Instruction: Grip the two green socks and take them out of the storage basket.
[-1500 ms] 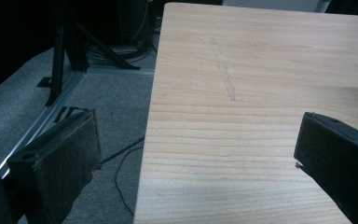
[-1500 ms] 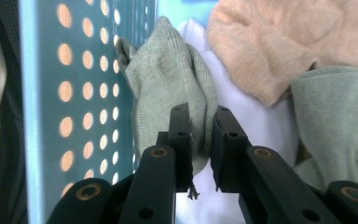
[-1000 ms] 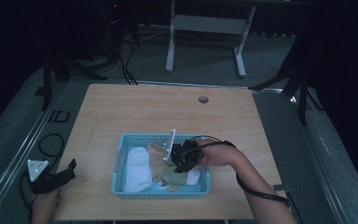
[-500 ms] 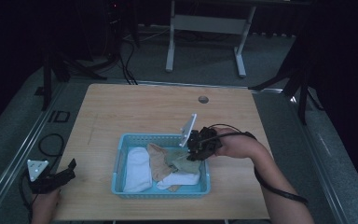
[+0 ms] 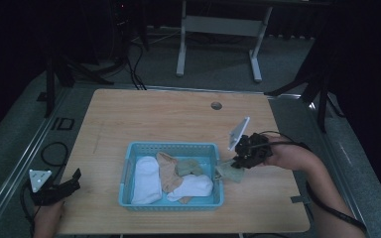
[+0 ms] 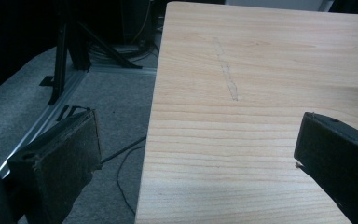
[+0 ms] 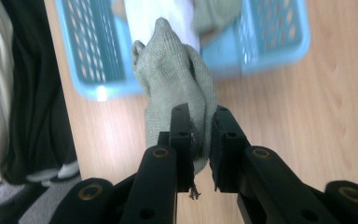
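Grey-green sock (image 7: 175, 79) hangs pinched between the jaws of the right gripper (image 7: 200, 140), which are clamped tight on its upper part with only the cloth's thickness between them. In the right gripper view the sock bunches up just beyond the jaw tips and stretches away from them toward the blue basket (image 7: 88, 60), its far end lying against the basket's rim and the white cloth inside. A few loose threads show at the near edge of the fabric, right between the jaws.

From the high view, the right gripper (image 5: 241, 161) sits just off the basket's right wall, above the table (image 5: 178, 119), and the sock (image 5: 229, 172) droops from it, outside the basket (image 5: 171, 147) and close to its right rim. The grey plate on top of that gripper tilts up toward the far side of the table.

Inside the basket lie a white sock (image 5: 145, 179) at the left, a tan sock (image 5: 167, 171) beside it, another grey-green sock (image 5: 188, 167) toward the middle, and a second white sock (image 5: 194, 186) at the near right.

The left gripper (image 5: 59, 187) rests at the near left corner of the table, well apart from the basket. In the left gripper view its jaws stand wide apart with nothing between them, one over the table's bare wood, the other past its edge above the floor.
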Motion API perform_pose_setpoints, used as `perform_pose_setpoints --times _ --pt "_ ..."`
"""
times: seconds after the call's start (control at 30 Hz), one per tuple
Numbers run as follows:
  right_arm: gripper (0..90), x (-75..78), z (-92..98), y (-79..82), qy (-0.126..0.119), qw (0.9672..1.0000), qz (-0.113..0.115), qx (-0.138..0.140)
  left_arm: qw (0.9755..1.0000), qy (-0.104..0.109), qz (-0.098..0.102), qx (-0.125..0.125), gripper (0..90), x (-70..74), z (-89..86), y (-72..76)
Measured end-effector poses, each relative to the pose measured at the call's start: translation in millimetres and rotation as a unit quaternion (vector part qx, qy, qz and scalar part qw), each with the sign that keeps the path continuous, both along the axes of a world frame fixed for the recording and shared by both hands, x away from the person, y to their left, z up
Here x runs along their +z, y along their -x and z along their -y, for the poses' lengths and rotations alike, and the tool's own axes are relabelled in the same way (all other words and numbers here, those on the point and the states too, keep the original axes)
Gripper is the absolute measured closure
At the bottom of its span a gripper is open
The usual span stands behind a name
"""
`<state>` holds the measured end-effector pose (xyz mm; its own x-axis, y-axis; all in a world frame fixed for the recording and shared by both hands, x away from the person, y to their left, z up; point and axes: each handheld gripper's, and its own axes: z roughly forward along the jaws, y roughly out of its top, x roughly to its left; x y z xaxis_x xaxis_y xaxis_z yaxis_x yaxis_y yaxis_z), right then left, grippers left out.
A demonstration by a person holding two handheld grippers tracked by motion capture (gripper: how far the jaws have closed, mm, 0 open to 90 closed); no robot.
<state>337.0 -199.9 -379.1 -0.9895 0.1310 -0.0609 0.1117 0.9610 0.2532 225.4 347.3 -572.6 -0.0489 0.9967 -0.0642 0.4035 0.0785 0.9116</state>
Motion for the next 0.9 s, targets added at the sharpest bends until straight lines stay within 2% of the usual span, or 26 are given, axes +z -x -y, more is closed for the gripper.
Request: perform_pose_setpoints --times 0.2,0.33,0.37,0.4,0.73,0.9 --pt "80.8 -19.5 31.2 -1.4 0.011 0.9995 -0.017 -0.023 1.0000 -0.001 0.000 0.000 0.7 0.1 0.2 0.1" --pt "80.8 -30.2 42.0 -2.0 0.013 0.9990 -0.028 -0.032 1.0000 -0.001 -0.001 0.001 0.7 0.0 0.3 0.0" --pt "80.8 -39.3 49.8 -2.1 0.012 0.9984 -0.038 -0.039 1.0000 -0.001 -0.001 0.001 0.7 0.0 0.3 -0.1" --pt "80.8 -39.3 49.8 -2.1 0.012 0.9984 -0.038 -0.039 1.0000 -0.001 -0.001 0.001 0.7 0.0 0.3 -0.1" --pt "80.7 -88.7 62.6 -2.5 0.028 0.9951 -0.084 -0.044 1.0000 -0.002 0.000 0.000 0.7 0.1 0.4 0.0" --pt "80.6 -106.3 64.2 -5.9 0.037 0.9940 -0.091 -0.048 1.0000 -0.002 0.000 0.000 0.7 0.1 0.4 0.1"
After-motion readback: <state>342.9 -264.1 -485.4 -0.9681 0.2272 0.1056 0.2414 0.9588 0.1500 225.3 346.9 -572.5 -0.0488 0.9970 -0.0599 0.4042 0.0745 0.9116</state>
